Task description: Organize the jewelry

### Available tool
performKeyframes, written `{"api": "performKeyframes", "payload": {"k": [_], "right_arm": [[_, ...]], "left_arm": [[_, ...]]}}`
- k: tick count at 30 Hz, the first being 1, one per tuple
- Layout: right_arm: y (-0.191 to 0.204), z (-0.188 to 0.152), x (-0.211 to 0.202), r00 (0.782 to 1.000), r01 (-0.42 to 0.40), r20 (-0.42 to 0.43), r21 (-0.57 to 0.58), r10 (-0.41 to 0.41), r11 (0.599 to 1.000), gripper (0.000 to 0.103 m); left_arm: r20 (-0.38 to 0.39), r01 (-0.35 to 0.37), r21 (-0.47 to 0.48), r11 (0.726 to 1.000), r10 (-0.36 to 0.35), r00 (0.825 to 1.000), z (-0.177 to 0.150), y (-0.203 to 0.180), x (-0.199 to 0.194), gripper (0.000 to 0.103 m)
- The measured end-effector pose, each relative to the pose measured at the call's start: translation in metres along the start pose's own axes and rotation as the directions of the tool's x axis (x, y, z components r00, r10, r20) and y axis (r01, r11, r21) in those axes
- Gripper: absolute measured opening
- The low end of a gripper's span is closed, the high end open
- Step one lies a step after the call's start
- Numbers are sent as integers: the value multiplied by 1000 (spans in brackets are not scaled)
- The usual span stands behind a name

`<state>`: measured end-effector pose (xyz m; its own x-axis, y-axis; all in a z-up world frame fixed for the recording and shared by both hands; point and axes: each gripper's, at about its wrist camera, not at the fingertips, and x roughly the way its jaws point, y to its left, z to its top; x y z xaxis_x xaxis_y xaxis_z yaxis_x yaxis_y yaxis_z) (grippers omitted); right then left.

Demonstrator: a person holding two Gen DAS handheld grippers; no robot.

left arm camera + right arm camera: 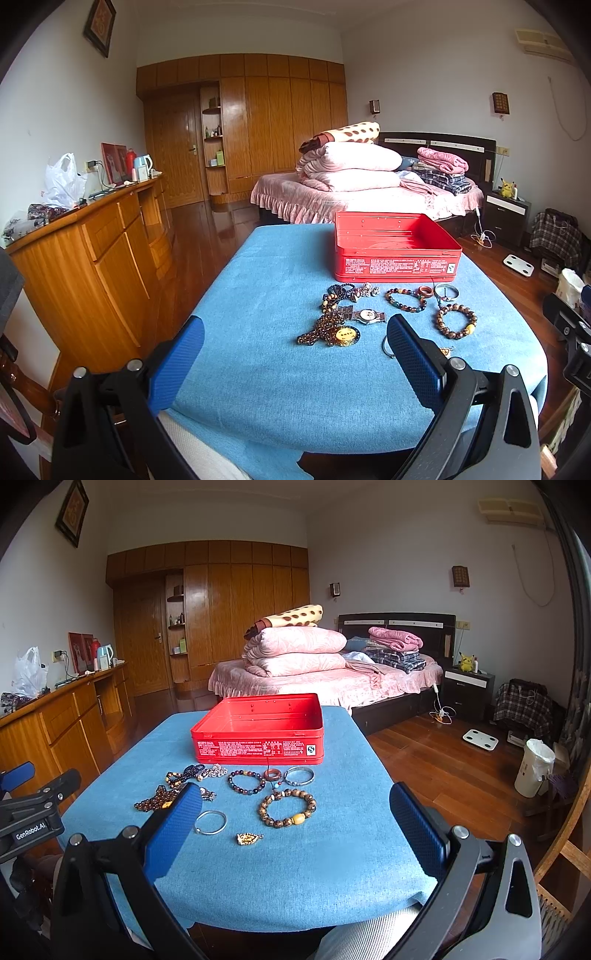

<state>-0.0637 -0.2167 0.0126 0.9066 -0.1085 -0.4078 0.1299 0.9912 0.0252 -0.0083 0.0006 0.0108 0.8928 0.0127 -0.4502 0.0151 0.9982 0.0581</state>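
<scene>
Both claws, left claw (295, 339) and right claw (295, 808), wide apart and empty above bracelets (287, 808) before the red tin (260, 729) on the blue worktop (314, 867).

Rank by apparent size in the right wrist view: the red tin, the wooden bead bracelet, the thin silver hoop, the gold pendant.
1. Red tin
2. Wooden bead bracelet
3. Thin silver hoop
4. Gold pendant
The pendant lies nearest the camera, yet looks smallest.
</scene>
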Motion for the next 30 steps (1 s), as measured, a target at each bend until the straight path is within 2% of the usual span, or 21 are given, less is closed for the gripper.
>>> {"api": "performKeyframes", "payload": {"k": [4, 10, 30], "right_arm": [[0, 0, 0, 1000, 0, 2, 1, 0, 1000, 98], [14, 19, -9, 1000, -4, 10, -2, 4, 1000, 98], [12, 11, -4, 1000, -9, -6, 2, 9, 1000, 98]], "left_arm": [[3, 0, -1, 1000, 0, 1000, -1, 0, -1, 97], [12, -3, 0, 1000, 3, 1000, 2, 2, -7, 97], [-11, -5, -3, 1000, 5, 1000, -3, 5, 2, 97]]}}
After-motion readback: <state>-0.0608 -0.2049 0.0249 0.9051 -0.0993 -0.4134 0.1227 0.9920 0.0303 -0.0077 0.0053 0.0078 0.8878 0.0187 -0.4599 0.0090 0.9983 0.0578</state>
